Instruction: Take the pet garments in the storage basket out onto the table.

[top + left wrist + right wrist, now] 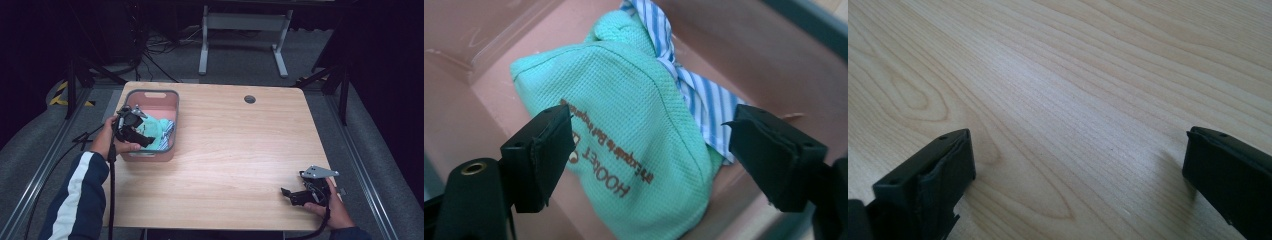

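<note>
1. Inside the pink plastic bin [170, 107], a mint-green mesh cloth pouch [624, 130] lies over a blue-striped white cloth [704, 95].
2. Left tongs [649, 137] spread astride the pouch, not pressing; step judged: reach before grasp. Next: lower, then pinch.
3. Right tongs [1078, 155] spread, idle over the wooden counter [240, 150].

Surface: light wooden table [235, 145] with rounded corners, pale grain running across it, standing on grey carpeted floor [240, 55].
Far edge: small round dark grommet hole [250, 99] set in the tabletop, right of centre.
Left, far corner: pink rectangular plastic bin with a grey rim [172, 107], resting directly on the wood, its long side running near to far.
Bin contents: mint green mesh cloth bag [624, 130] with brown lettering, lying against a blue-and-white striped cloth [704, 95].
Right gripper view: bare wood grain [1073, 100].
</note>
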### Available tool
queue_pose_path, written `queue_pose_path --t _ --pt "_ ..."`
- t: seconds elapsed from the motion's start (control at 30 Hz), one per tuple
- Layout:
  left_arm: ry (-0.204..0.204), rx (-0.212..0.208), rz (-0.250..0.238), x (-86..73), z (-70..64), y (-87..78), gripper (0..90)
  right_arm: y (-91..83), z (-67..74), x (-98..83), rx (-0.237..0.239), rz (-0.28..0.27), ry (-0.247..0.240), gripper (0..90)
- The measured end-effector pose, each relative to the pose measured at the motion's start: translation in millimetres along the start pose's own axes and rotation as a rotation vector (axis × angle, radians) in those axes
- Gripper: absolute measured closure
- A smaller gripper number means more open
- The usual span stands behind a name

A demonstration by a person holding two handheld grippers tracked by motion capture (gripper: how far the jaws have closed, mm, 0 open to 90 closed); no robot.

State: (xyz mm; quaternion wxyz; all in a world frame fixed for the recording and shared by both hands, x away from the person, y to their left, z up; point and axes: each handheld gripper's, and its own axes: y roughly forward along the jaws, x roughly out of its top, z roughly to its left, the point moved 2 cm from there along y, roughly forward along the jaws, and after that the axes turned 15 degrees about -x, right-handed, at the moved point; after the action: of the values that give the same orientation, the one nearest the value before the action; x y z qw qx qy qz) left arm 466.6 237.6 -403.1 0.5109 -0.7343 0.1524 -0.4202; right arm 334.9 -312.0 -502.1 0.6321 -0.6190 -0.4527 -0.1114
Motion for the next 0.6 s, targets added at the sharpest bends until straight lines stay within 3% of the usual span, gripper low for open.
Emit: queue_pose_path --t 0.17,0.4,0.5,0.6 --pt "0.009 -0.017 0.076 11.9 4.0 18.6 19.0 0.0 0.0 0.0 0.000 0.000 0.000 0.6" --pt "-0.021 -0.011 0.194 19.8 14.4 38.4 19.7 0.0 0.0 0.0 0.000 0.000 0.000 0.6" --pt "0.000 -0.020 0.260 22.2 15.0 45.9 19.6 0.0 0.0 0.0 0.000 0.000 0.000 0.6" --pt "0.003 -0.020 0.290 24.2 16.0 50.3 19.7 0.0 0.0 0.0 0.000 0.000 0.000 0.6"
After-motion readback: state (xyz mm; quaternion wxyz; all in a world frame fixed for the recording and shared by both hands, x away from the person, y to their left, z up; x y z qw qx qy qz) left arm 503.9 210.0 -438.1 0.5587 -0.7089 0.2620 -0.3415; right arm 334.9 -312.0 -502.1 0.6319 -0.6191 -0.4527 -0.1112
